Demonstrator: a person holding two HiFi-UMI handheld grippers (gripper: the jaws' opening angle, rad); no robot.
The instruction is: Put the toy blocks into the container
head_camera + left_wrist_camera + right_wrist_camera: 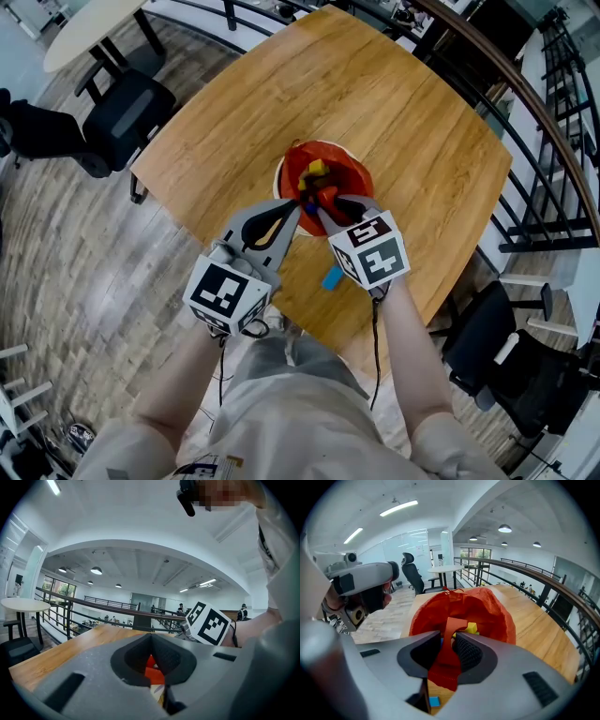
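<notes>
We hold the bag's [352, 174] near rim with left tool [151, 644] and right tool [449, 644] (both jaws nearly together on mesh). A blue block [332, 277] lies on the surface [403, 112] just under the right tool, on our side.

Open-plan office: black swivel office chairs [127, 117], round white meeting table [89, 28], black metal railing with wooden handrail [539, 122], glass partition walls [405, 545], pendant ceiling lamps [96, 570], wood-plank floor [66, 272].
</notes>
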